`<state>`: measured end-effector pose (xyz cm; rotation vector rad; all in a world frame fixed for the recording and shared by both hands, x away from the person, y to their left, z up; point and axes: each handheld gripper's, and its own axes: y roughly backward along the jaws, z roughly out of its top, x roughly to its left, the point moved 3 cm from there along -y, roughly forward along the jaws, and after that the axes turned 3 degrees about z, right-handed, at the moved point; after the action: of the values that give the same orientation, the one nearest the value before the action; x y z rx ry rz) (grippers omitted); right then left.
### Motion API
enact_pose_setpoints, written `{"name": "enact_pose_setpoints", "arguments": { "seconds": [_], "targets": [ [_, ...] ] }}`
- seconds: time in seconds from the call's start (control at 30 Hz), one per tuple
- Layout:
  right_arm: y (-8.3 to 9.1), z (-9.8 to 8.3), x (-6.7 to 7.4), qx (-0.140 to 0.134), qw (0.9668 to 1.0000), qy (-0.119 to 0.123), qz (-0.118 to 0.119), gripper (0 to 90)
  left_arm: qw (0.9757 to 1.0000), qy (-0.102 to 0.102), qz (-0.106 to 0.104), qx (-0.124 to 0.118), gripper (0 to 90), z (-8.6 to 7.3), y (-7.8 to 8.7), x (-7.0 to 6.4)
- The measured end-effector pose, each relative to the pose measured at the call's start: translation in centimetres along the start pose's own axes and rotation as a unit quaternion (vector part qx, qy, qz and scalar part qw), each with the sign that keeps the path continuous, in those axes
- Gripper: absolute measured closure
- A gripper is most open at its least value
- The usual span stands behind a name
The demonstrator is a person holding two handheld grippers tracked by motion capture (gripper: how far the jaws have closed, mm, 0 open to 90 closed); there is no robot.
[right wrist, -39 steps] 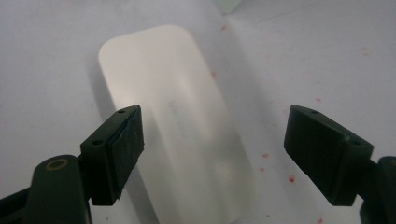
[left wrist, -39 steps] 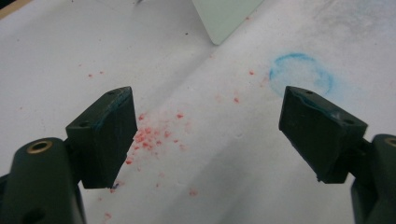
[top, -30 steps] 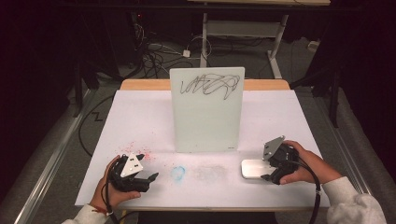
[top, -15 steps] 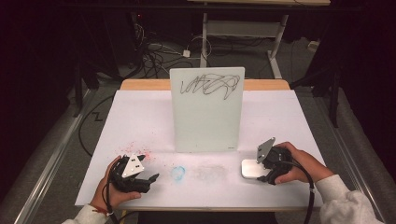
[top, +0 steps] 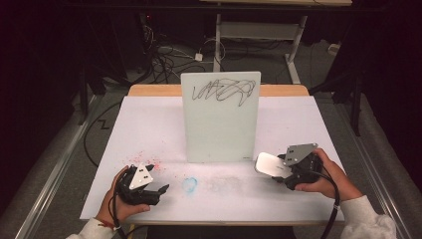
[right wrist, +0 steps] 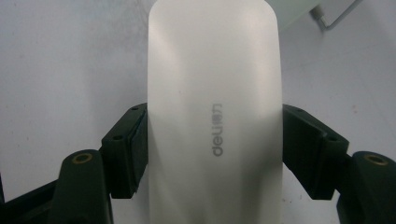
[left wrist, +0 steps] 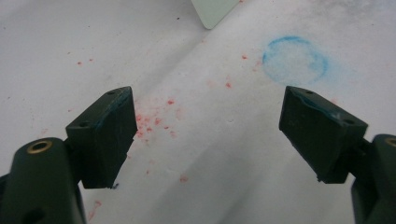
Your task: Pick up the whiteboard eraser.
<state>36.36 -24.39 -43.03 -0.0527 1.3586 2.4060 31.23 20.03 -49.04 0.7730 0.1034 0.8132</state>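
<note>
White plastic eraser block (right wrist: 215, 116) sits clamped in right tongs (right wrist: 215, 149); left tongs (left wrist: 205, 135) gape empty. Lift level toward scribbled whiteboard (top: 220, 119).

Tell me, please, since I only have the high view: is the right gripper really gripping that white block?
Observer: Yes. In the right gripper view, the right gripper is clamped on both long sides of the white eraser.
Operator: Is there any marking on it?
Observer: Grey "deli" lettering runs along its top face.
Operator: And is the left gripper holding anything?
Observer: No. The left gripper is open and holds nothing. It is over red specks, with a blue ring stain just beyond.
</note>
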Motion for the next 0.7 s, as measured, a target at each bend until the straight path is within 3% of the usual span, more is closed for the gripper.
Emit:
{"name": "enact_pose_setpoints", "arguments": {
  "seconds": [0.03,0.2,0.3,0.4,0.53,0.6,0.63,0.67,0.7],
  "targets": [
    [0.3,0.3,0.2,-0.012,0.9998,0.003,-0.013,30.7,1.0000,0.000,0.001,-0.001,18.5,0.0,0.0,0.0],
    [0.3,1.1,0.9,-0.046,0.9984,-0.007,-0.031,30.7,1.0000,0.002,0.001,-0.008,18.5,0.1,0.2,0.1],
    [0.1,1.4,1.1,-0.052,0.9976,-0.007,-0.045,30.7,0.9999,0.002,0.004,-0.011,18.5,0.1,0.2,0.2],
    [0.1,1.9,1.2,-0.085,0.9941,-0.023,-0.064,30.8,0.9998,0.004,0.007,-0.019,18.2,0.1,0.4,0.3],
    [-0.1,2.1,1.3,-0.100,0.9907,-0.033,-0.086,30.7,0.9997,0.006,0.012,-0.022,18.2,0.1,0.4,0.5],
    [-0.3,2.3,1.2,-0.117,0.9867,-0.044,-0.105,30.7,0.9996,0.008,0.012,-0.025,18.2,0.1,0.4,0.6],
    [-0.3,2.3,1.2,-0.117,0.9867,-0.044,-0.105,30.7,0.9995,0.009,0.013,-0.026,18.2,0.0,0.4,0.7],
    [-0.4,2.3,1.1,-0.128,0.9837,-0.053,-0.115,30.7,0.9995,0.010,0.013,-0.028,18.2,0.0,0.4,0.7],
    [-0.4,2.3,1.1,-0.128,0.9837,-0.053,-0.115,30.7,0.9995,0.011,0.014,-0.028,18.2,0.0,0.4,0.7]
  ]
}}
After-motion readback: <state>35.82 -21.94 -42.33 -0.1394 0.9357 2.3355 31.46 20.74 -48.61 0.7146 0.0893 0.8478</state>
